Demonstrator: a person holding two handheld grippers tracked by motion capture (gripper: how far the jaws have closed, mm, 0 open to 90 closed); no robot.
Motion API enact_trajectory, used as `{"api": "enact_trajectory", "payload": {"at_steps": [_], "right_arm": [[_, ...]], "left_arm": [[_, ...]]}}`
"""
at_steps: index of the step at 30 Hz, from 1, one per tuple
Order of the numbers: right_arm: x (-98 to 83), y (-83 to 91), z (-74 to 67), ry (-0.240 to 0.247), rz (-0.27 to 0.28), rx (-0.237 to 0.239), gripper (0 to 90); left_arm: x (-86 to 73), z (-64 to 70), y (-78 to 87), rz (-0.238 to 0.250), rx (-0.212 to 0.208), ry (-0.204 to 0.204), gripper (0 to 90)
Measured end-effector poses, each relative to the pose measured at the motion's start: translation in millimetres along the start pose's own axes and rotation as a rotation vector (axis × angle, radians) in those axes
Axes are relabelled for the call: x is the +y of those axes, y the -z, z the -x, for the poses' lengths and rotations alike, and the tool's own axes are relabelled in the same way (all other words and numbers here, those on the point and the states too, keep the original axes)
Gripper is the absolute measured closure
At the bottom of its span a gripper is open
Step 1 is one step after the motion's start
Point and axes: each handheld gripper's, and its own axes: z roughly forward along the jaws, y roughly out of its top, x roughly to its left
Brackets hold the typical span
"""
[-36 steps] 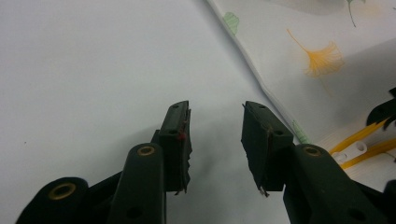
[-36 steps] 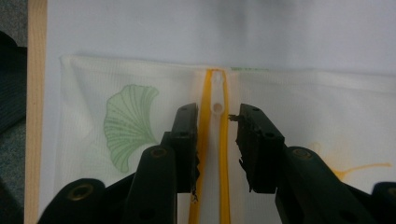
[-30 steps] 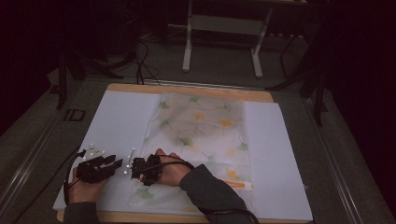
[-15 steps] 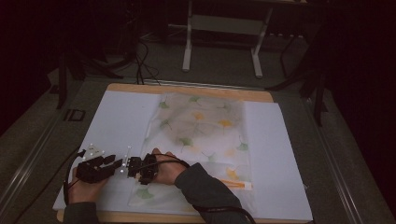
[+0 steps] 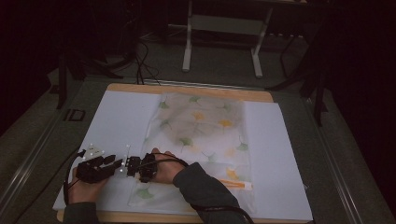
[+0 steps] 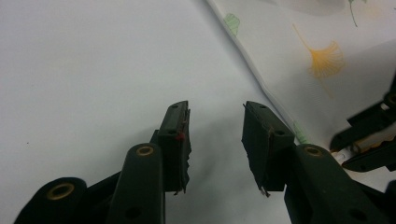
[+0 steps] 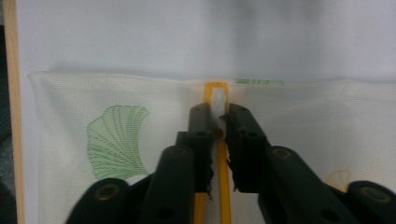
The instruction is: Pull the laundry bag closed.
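Observation:
A white mesh bag (image 5: 201, 130) printed with green and yellow leaves lies flat on a white sheet (image 5: 116, 121). Its yellow zipper (image 7: 224, 186) runs along the near edge, and an orange stretch of the zipper (image 5: 236, 185) shows to the right of the hand. My right gripper (image 5: 130, 164) points left at the bag's near left corner, shut on the white zipper pull (image 7: 217, 105). My left gripper (image 5: 120, 164) faces it from the left, open over bare sheet, nothing between its pads (image 6: 176, 135). The bag's edge (image 6: 280, 70) lies just to the right of its jaws.
The sheet covers a wooden board (image 5: 140, 87) whose edge also shows as a strip (image 7: 10, 93). Dark floor, cables and a white stand (image 5: 222, 28) lie beyond the table. A black cable (image 5: 70, 172) trails from the left gripper.
My right gripper has slid slightly left along the bag's near edge, closing on the left gripper. The left hand has hardly moved.

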Motion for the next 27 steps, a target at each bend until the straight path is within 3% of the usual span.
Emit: {"api": "enact_trajectory", "payload": {"at_steps": [17,24,27], "right_arm": [[-1.7,2.5,-4.8,0.007,0.022,-0.030,83.7],[-4.6,6.2,-5.8,0.002,0.047,-0.038,83.8],[-6.2,6.6,-6.7,0.005,0.058,-0.045,83.8]], "left_arm": [[0.3,1.6,-2.4,-0.014,-0.020,-0.011,61.6],[1.4,4.5,-5.0,-0.021,-0.062,-0.007,60.5],[2.3,5.0,-6.5,-0.033,-0.099,-0.002,60.5]]}}
